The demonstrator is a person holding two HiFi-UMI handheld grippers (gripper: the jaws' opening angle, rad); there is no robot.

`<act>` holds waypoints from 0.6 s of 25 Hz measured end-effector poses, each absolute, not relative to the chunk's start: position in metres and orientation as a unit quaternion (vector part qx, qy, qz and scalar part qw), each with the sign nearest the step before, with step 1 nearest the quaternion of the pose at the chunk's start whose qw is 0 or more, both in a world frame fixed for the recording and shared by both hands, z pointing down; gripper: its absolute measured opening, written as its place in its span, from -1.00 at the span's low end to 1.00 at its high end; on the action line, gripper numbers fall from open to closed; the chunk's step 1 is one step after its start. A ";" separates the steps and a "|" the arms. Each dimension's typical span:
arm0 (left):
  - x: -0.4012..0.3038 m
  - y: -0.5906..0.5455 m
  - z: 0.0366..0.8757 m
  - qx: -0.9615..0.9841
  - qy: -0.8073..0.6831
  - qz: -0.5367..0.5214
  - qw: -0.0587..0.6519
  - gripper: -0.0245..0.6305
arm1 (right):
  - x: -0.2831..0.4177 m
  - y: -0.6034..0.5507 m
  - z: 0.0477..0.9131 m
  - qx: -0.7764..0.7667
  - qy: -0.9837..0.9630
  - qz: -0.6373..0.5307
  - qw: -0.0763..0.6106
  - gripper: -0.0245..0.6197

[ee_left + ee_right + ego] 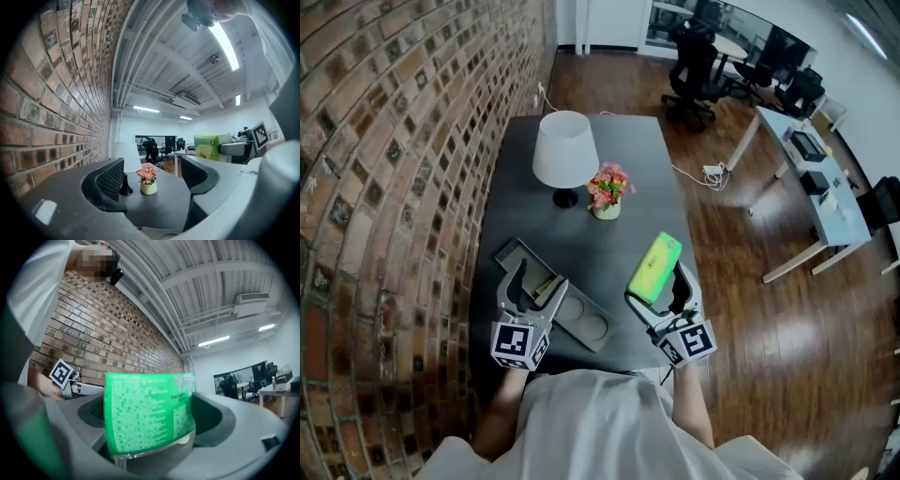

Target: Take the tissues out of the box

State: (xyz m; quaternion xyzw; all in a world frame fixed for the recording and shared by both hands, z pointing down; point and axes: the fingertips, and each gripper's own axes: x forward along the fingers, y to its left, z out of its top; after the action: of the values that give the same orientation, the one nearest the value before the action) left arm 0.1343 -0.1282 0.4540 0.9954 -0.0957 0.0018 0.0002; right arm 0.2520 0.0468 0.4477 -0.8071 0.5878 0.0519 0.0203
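A green tissue pack [654, 267] is held up over the right side of the dark table [619, 141], clamped across its width by my right gripper [656, 289]. In the right gripper view the pack [147, 411] fills the gap between both jaws of the right gripper [151, 420], its printed side toward the camera. My left gripper [536, 284] stands open and empty over a flat grey tray [581, 323] near the table's front left. In the left gripper view the left gripper [153, 174] has nothing between its jaws, and the pack [212, 146] shows at the right.
A white lamp [564, 150] and a small pot of flowers [607, 192] stand mid-table, beyond both grippers. A brick wall [394, 187] runs along the table's left side. Wooden floor, a white desk [811, 178] and office chairs [694, 66] lie to the right.
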 end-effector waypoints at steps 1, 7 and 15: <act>0.135 -0.127 0.453 0.995 -0.095 0.001 -0.001 0.19 | 0.253 0.046 0.448 -0.807 0.589 0.051 0.018 0.73; 0.139 -0.118 0.452 0.997 -0.083 0.001 -0.001 0.19 | 0.252 0.036 0.441 -0.797 0.601 0.056 0.020 0.72; 0.135 -0.112 0.447 0.997 -0.077 -0.003 -0.005 0.19 | 0.242 0.020 0.437 -0.781 0.620 0.060 0.041 0.71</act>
State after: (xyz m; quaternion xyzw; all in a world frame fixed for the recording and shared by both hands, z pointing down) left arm 0.1351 -0.1125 0.4470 0.9970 -0.0774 -0.0032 -0.0054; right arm 0.2416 0.0205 0.4366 -0.7812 0.6201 0.0600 0.0408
